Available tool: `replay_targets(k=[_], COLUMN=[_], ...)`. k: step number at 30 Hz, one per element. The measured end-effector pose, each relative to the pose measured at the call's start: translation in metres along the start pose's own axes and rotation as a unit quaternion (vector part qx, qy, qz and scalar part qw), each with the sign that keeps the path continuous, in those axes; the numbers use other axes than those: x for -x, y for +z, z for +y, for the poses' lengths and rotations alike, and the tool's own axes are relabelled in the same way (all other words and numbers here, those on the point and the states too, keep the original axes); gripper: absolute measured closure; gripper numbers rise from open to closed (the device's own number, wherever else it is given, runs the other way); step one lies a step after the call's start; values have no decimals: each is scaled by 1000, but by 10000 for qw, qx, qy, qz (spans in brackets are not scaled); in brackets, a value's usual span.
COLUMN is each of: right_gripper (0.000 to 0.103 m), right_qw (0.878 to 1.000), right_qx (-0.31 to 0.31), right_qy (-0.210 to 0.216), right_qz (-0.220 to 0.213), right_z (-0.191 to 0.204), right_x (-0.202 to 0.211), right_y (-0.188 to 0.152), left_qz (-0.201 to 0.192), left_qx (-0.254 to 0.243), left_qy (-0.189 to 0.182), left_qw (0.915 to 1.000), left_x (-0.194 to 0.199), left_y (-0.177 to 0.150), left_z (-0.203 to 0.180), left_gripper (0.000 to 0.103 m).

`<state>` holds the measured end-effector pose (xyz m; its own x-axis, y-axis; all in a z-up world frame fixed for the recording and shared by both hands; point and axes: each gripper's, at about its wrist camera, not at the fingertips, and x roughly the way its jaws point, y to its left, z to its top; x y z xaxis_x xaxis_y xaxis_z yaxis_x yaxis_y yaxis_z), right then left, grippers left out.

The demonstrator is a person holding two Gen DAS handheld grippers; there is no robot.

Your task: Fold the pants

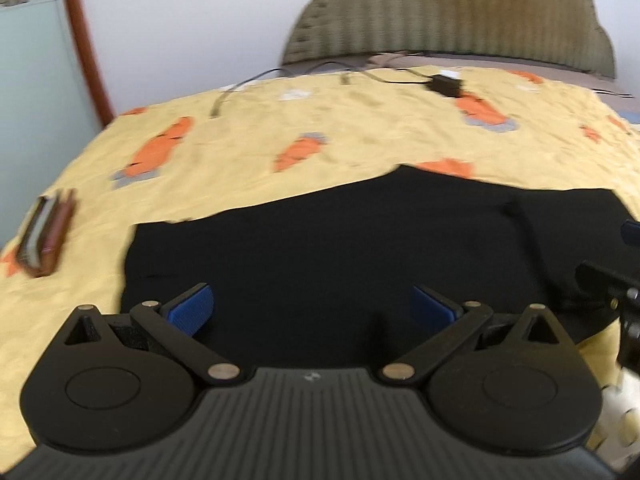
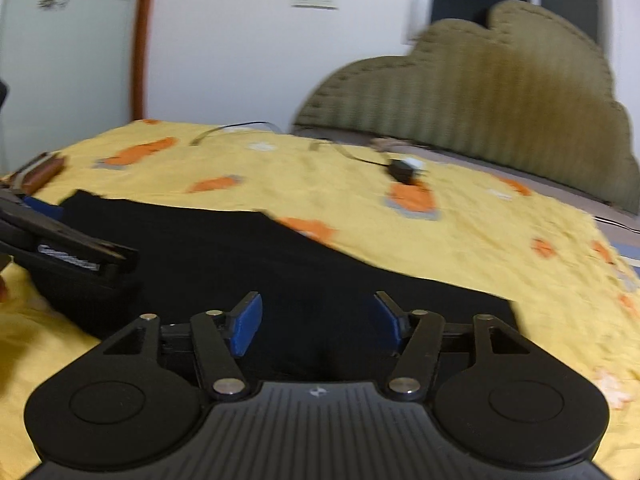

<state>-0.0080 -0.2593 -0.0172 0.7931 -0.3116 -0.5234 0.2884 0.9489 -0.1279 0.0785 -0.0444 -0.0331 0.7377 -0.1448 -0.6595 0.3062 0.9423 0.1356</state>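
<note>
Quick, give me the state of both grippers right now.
Left gripper: open, holding nothing, over the black pants.
Right gripper: open, holding nothing, over the same pants.

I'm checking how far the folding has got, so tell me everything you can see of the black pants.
The black pants lie flat on the yellow carrot-print bedspread, forming a broad, roughly rectangular dark patch that looks already folded. The fabric is plain, matte black; blur hides finer detail. A soft ridge runs near the right side. The left gripper and right gripper sit at the near edge with jaws apart, gripping nothing.
</note>
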Motion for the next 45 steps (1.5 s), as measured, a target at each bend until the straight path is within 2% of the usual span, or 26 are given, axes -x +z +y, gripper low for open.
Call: replay_targets(k=[2, 6, 10, 16, 21, 24, 32, 38, 42, 45], right_gripper=[40, 32, 32, 32, 32, 32, 32, 33, 36, 36], right_qw=[9999, 9985, 9953, 9886, 9710, 9590, 9258, 9032, 8880, 8823], right_qx=[78, 435, 908, 1412, 2273, 2682, 3548, 4062, 4430, 4564], right_qy=[132, 295, 233, 358, 380, 564, 684, 822, 667, 565], right_qz=[-58, -165, -242, -388, -633, -723, -1111, -1116, -1032, -1002], right_z=[26, 71, 106, 140, 183, 209, 262, 287, 295, 297], right_x=[-2, -1, 2, 3, 3, -2, -17, -30, -40, -43], right_y=[6, 10, 10, 11, 8, 6, -2, -6, -15, -22], left_qz=[8, 98, 207, 246, 287, 340, 391, 426, 421, 460], left_qx=[38, 191, 351, 673, 974, 1179, 1642, 1734, 1720, 1662], left_qy=[98, 188, 298, 495, 743, 814, 1067, 964, 921, 967], left_qw=[9999, 9996, 9987, 9962, 9920, 9891, 9799, 9792, 9799, 9803], left_x=[3, 7, 5, 8, 14, 19, 28, 29, 28, 25], left_y=[-4, -14, -22, -29, -33, -33, -36, -38, -37, -36], left_z=[17, 45, 68, 100, 133, 156, 203, 214, 212, 210], left_gripper=[0, 0, 0, 0, 0, 0, 0, 0, 0, 0])
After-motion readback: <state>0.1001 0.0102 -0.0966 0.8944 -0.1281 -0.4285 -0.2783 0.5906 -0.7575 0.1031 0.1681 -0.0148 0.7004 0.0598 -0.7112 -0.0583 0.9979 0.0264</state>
